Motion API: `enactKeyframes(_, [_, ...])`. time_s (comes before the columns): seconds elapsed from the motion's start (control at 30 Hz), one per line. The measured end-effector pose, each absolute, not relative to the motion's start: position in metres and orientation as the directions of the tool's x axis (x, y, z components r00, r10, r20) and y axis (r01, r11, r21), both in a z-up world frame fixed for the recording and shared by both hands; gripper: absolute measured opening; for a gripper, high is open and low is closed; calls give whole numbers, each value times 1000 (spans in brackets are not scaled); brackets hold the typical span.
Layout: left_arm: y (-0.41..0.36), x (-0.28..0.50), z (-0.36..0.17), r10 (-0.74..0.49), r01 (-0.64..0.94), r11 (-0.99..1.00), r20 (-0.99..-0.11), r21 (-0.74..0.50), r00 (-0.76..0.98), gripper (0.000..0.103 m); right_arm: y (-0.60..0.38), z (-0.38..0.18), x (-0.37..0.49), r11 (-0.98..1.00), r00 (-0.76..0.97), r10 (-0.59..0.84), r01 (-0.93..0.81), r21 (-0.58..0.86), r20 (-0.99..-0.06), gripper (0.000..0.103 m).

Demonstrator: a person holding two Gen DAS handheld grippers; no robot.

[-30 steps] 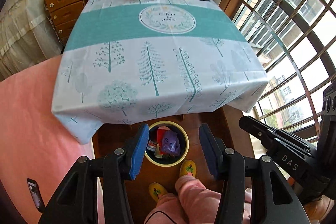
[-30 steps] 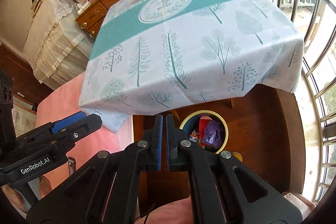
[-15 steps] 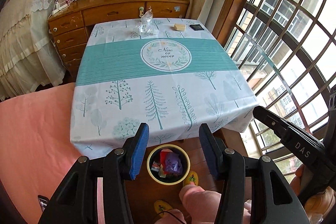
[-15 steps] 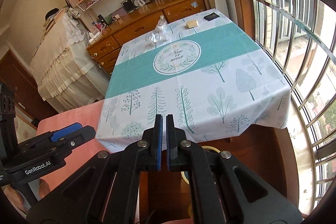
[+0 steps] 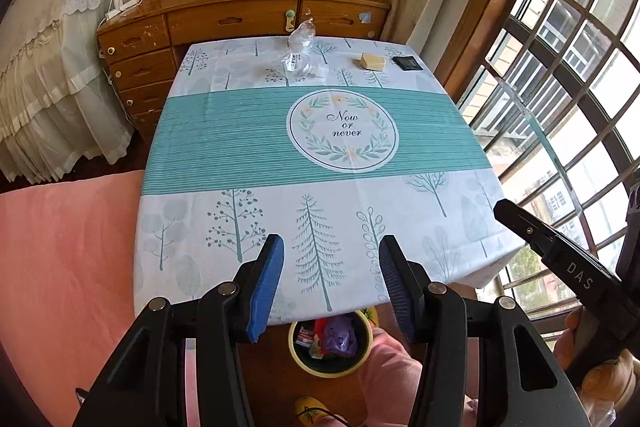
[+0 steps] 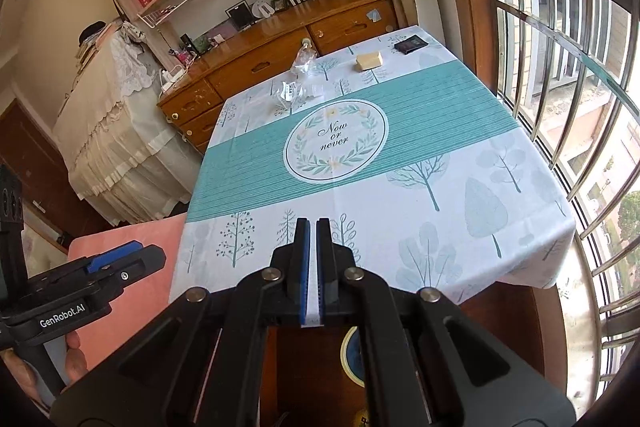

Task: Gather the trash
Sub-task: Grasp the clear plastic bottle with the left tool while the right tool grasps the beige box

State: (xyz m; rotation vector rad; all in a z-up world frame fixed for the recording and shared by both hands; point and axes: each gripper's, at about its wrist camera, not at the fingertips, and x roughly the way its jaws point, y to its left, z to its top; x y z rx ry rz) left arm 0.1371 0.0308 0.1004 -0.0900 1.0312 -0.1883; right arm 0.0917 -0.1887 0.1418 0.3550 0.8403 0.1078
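Ahead of both grippers, far across the table (image 5: 224, 147): a crushed clear bottle (image 5: 299, 51), long axis running away from the tools, neck at the far end, with a tan block (image 5: 373, 61) and a dark packet (image 5: 407, 62) off to its right, nearer the right gripper's side. Left gripper (image 5: 331, 277) with jaws apart and empty; right gripper (image 6: 313, 269) with jaws together on nothing. Below the near table edge, a bin (image 5: 330, 343) with wrappers, plain in the left view, only a sliver of rim in the right.
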Motion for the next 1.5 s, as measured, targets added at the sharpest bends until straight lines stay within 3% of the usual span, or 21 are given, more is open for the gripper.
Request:
enactKeyframes(0.4, [15,386,54,-177,-139,957,-894,-254,413,50,-254,88,340,923,537,341,-36,383,-771,1])
enactKeyframes(0.67, [15,526,-5,-143,-278,927,-923,-251,357,50,-290,61,493,933,508,336,-64,354,-793,2])
enactKeyframes(0.7, [16,537,-13,-146,-288,923,-925,-255,350,50,-292,56,507,933,506,335,-63,353,-795,10])
enactKeyframes(0.8, [18,565,-36,-163,-322,907,-930,-273,329,50,-296,42,545,936,513,327,-61,346,-794,62])
enactKeyframes(1.5, [35,636,-99,-154,-413,850,-905,-326,396,51,-281,-49,665,976,454,198,-8,218,-869,69])
